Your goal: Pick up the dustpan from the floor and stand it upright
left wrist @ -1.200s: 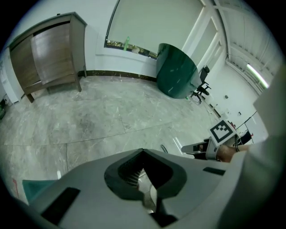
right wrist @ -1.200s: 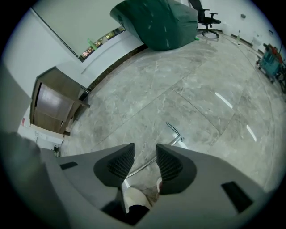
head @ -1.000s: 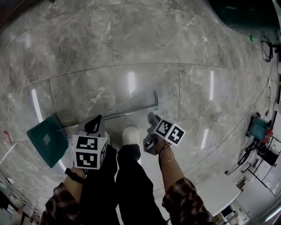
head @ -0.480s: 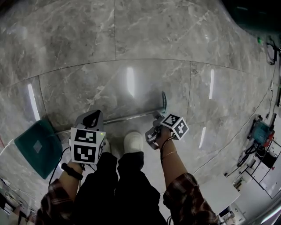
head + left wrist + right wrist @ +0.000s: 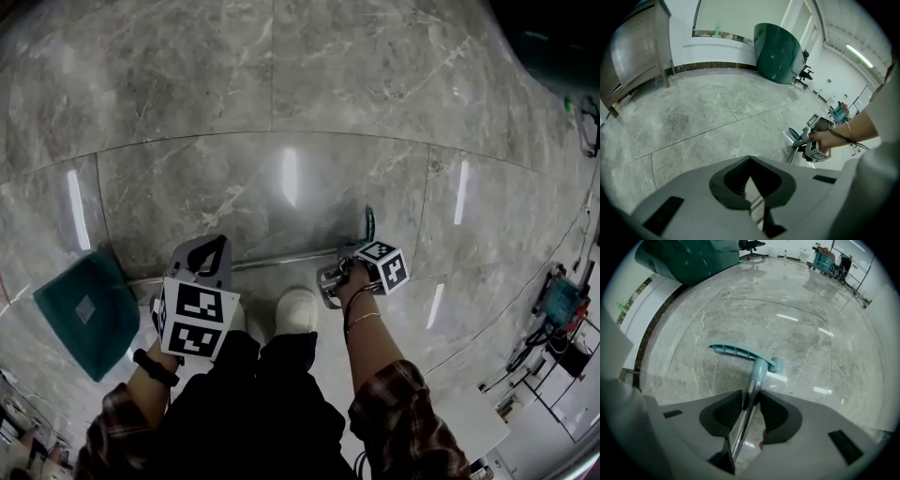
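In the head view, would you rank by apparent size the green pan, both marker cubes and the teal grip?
1. green pan
2. left marker cube, enlarged by nearness to the camera
3. right marker cube
4. teal grip

No text, number or brand can be read anywhere. Black-and-white square markers [image 5: 194, 319], which are patterns and not lettering, are carried on the cubes of the left gripper [image 5: 749, 159] and the right gripper [image 5: 751, 397]. A small pale label [image 5: 86, 308] is seen on the green dustpan [image 5: 66, 328] at the near left. Its print cannot be made out.
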`<state>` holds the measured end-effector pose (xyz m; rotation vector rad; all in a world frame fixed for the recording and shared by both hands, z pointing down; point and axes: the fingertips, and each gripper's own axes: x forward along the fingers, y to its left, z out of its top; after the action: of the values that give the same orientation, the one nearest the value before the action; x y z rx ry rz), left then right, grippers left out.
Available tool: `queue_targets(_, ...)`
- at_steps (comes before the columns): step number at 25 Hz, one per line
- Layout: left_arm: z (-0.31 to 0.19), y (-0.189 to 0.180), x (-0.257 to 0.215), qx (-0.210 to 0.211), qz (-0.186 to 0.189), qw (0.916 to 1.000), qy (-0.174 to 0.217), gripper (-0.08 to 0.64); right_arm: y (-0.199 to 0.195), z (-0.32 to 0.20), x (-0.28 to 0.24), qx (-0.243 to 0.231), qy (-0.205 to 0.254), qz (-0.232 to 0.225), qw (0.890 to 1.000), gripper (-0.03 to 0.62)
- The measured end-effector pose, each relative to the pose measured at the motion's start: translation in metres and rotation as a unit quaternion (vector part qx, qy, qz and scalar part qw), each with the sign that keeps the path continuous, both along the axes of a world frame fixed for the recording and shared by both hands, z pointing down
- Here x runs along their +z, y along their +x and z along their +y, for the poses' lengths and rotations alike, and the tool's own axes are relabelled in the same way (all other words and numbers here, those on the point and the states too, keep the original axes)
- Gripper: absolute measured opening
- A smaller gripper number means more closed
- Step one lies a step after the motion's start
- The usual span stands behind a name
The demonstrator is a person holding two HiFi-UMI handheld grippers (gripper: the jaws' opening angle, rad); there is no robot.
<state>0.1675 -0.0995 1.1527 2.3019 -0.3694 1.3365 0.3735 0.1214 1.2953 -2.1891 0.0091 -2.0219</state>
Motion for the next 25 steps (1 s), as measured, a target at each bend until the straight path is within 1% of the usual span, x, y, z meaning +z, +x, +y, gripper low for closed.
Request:
queue_targets(2, -0.001, -0.005, 0.002, -0.011, -0.004, 0.9999, -0.004, 0.000, -0.002, 0.002, 0.000, 0.002, 0.010, 0.002, 1.000, 0.120)
queue_targets(4, 0.001, -0.009, 0.002, -0.018, -0.007, 0.9998, -0.008, 0.000, -0.003, 0.003, -0.002, 0.017, 0.027, -0.002, 0.999, 0.112)
queue_targets(8, 0.007, -0.014, -0.011, -0.012, -0.015, 0.9998, -0.006, 0.002, -0.003, 0.003, -0.020, 0.035, 0.048, -0.004, 0.998, 0.104)
queue_targets(13, 0.019, -0.022, -0.051, -0.010, -0.020, 0.9997, -0.012, 0.002, 0.000, -0.001, -0.067, 0.052, 0.055, 0.011, 0.997, 0.095)
queue_targets(16, 0.022, -0.025, -0.083, -0.012, -0.018, 0.9997, -0.011, 0.002, 0.004, -0.014, -0.106, 0.057, 0.074, 0.027, 0.995, 0.089)
queue_targets(21, 0.018, -0.035, -0.148, -0.035, -0.012, 0.9993, -0.003, 0.002, 0.001, -0.051, -0.182, 0.034, 0.117, 0.036, 0.992, 0.084)
queue_targets(25, 0.010, -0.050, -0.206, -0.059, -0.006, 0.9982, 0.006, 0.002, -0.010, -0.100, -0.250, -0.006, 0.161, 0.046, 0.986, 0.084)
